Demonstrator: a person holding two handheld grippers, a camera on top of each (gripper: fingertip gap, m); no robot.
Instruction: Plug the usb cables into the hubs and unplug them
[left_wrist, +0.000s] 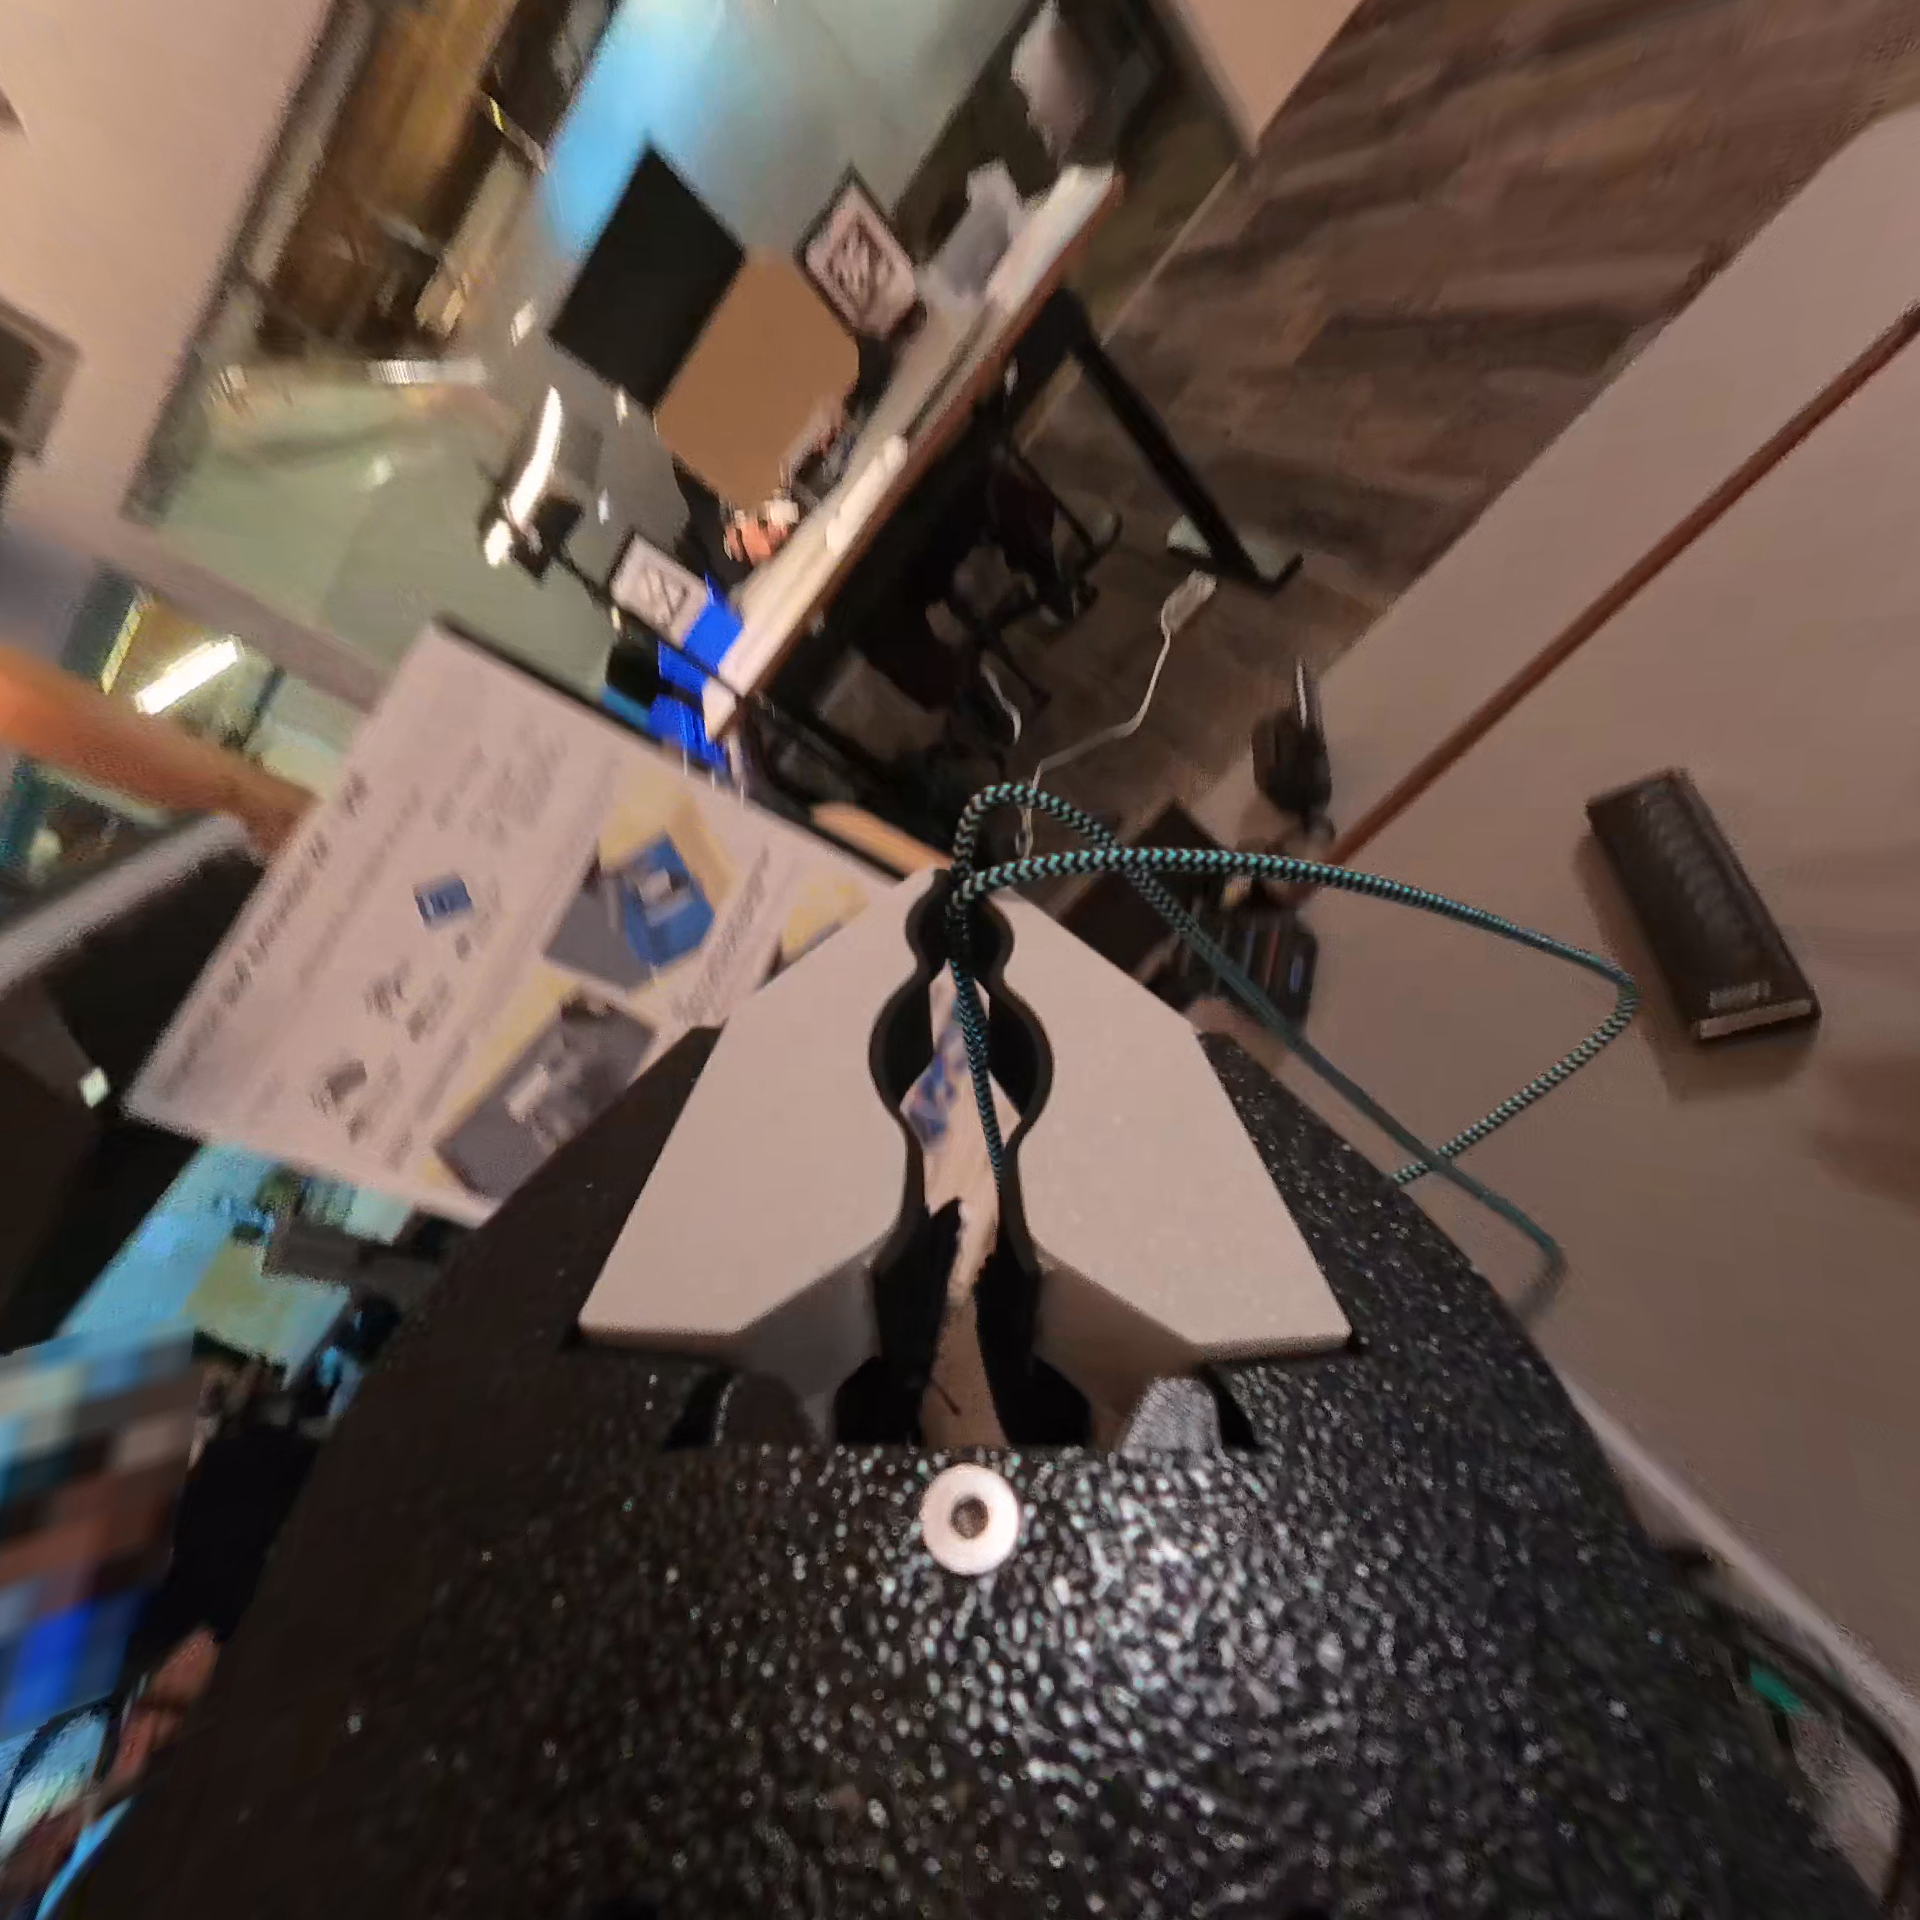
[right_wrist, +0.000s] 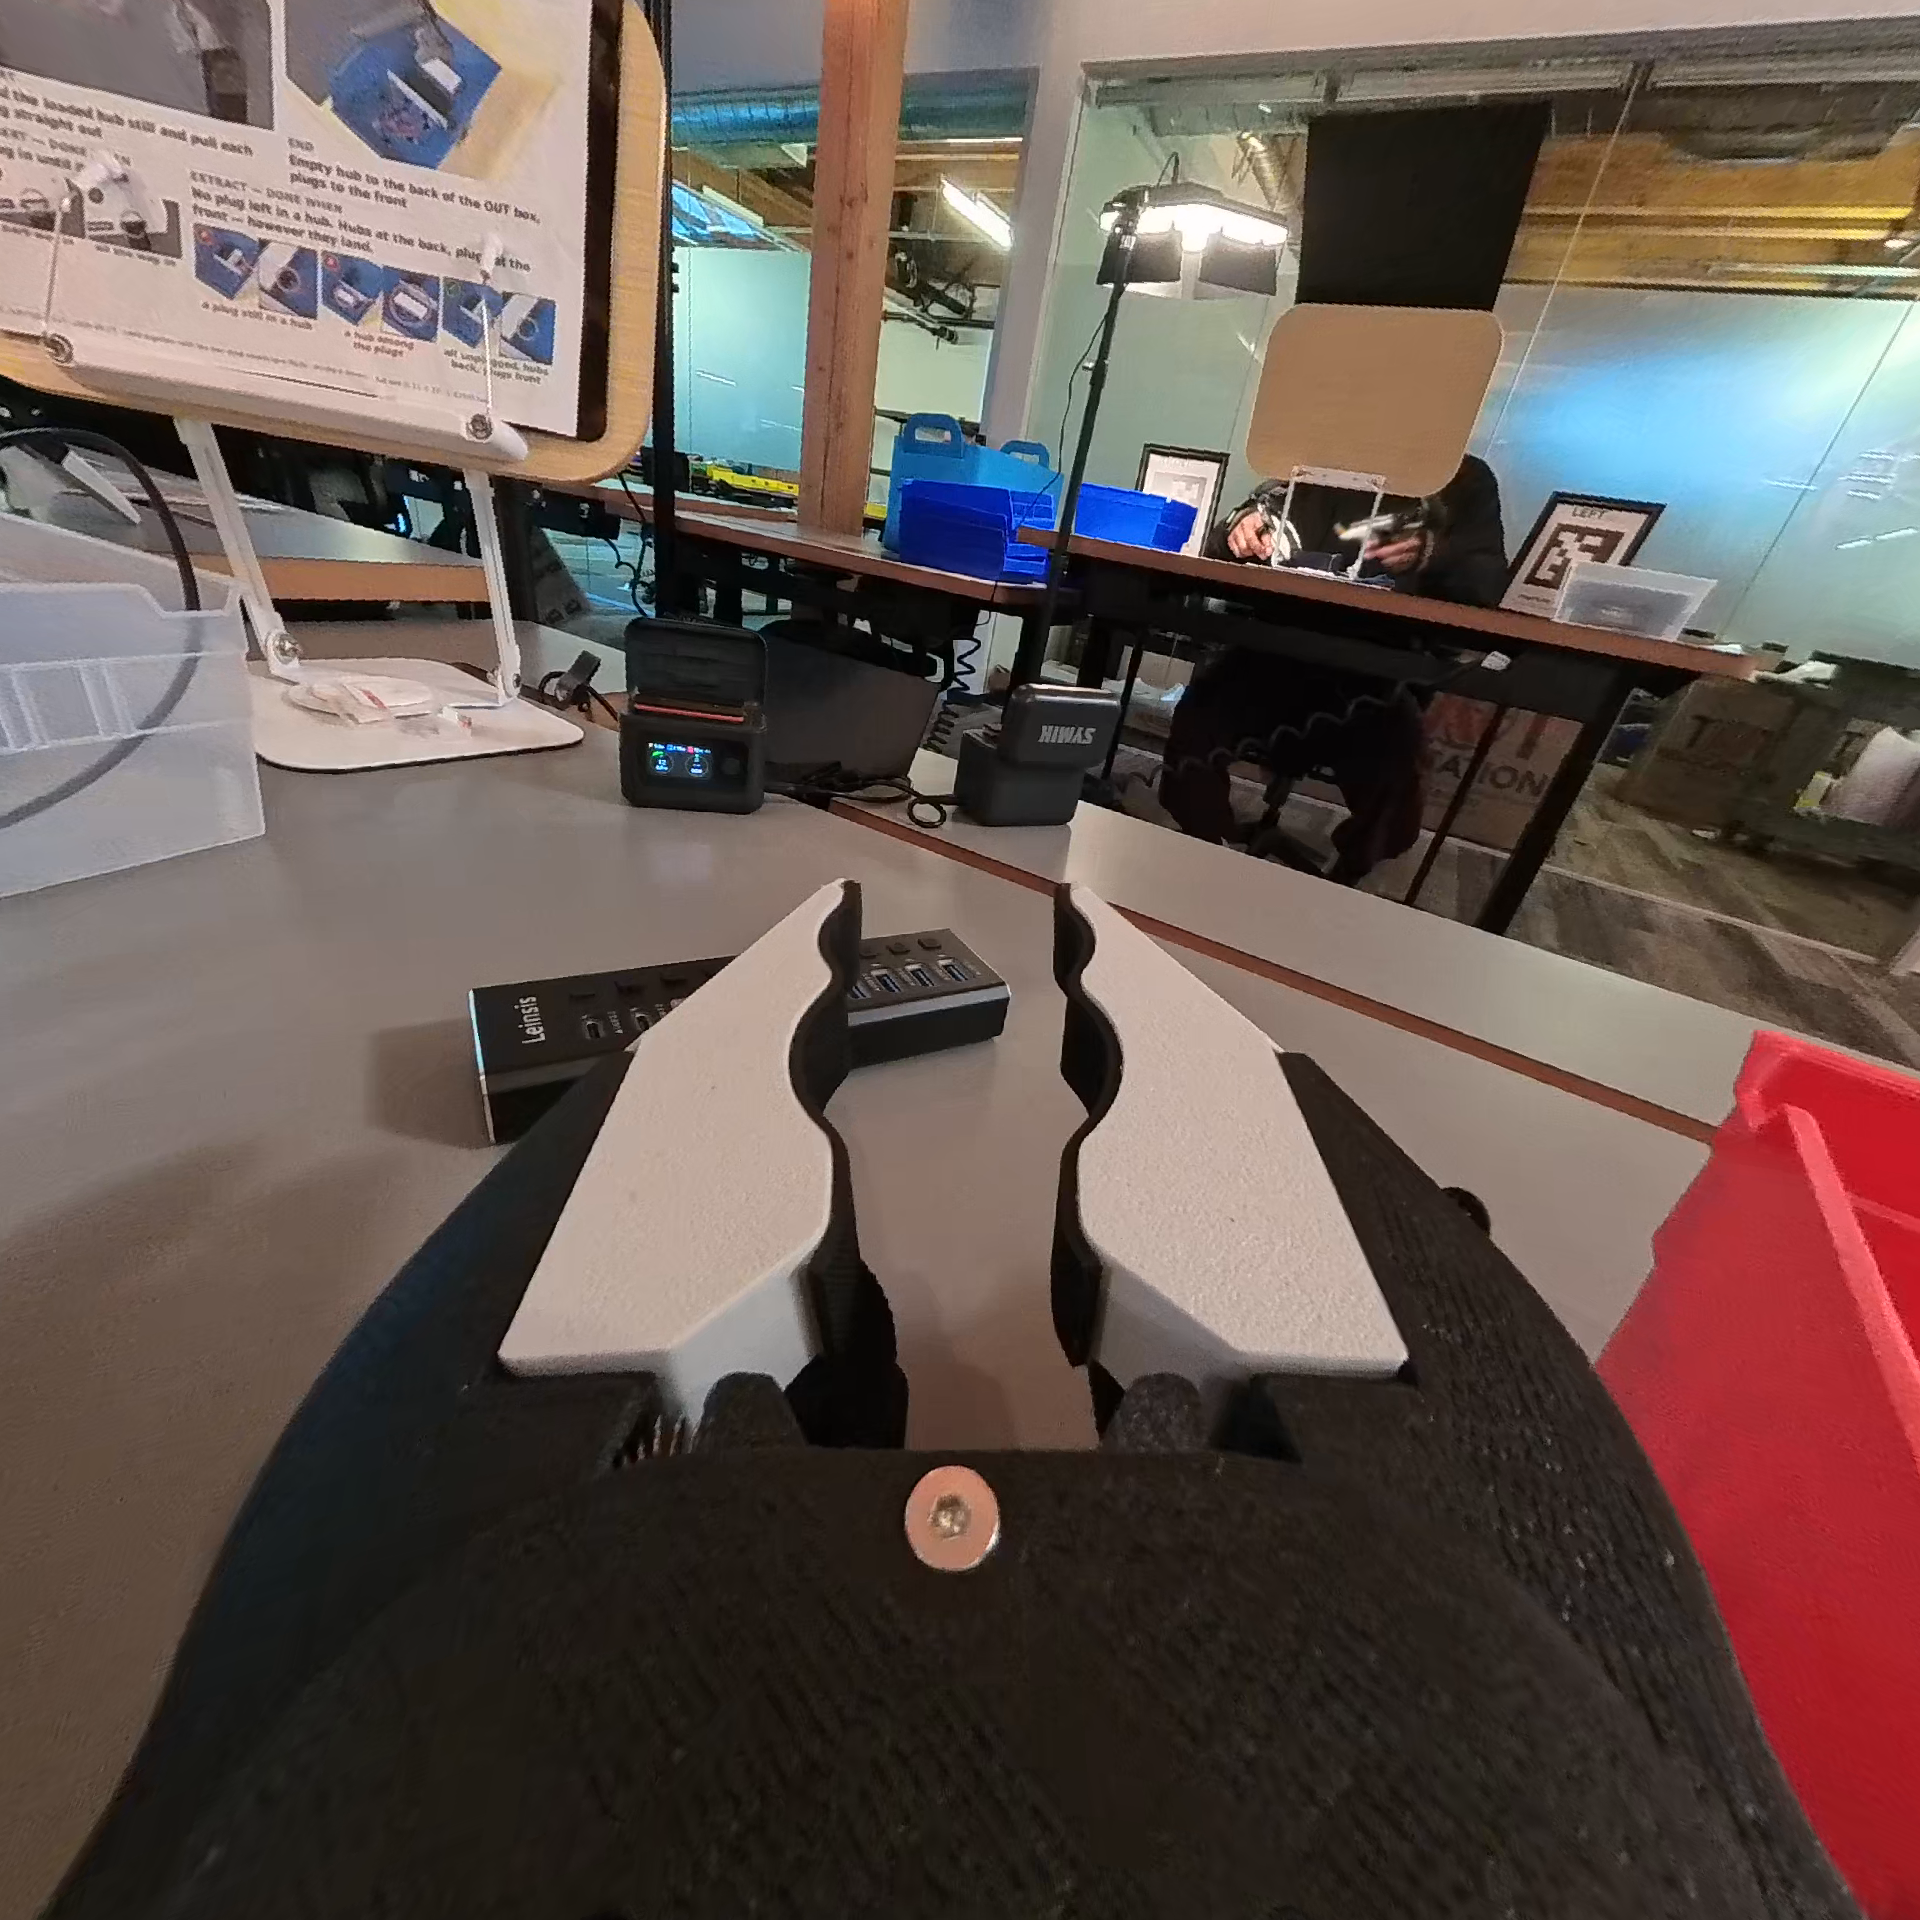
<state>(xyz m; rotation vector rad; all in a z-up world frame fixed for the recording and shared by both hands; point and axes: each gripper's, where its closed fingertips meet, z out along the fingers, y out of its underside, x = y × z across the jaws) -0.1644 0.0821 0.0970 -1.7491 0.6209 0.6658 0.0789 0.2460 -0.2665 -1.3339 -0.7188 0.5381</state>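
In the tilted, blurred left wrist view my left gripper (left_wrist: 961, 894) is shut on a teal-and-black braided USB cable (left_wrist: 1299, 868). The cable runs up between the fingers and loops out to the right above the table. A black USB hub (left_wrist: 1699, 902) lies on the grey table to the right, apart from the cable. In the right wrist view my right gripper (right_wrist: 956, 904) is open and empty, low over the table. The black hub (right_wrist: 727, 1023) lies just beyond it, partly hidden by the left finger (right_wrist: 707, 1122).
A red bin (right_wrist: 1797, 1403) stands close at the right. A clear plastic bin (right_wrist: 114, 727) and an instruction sheet on a white stand (right_wrist: 312, 208) are at the left. Two small black devices (right_wrist: 694, 717) sit at the table's far edge (right_wrist: 1299, 987). A person works at a far table. Left tips to right tips: about 45 centimeters.
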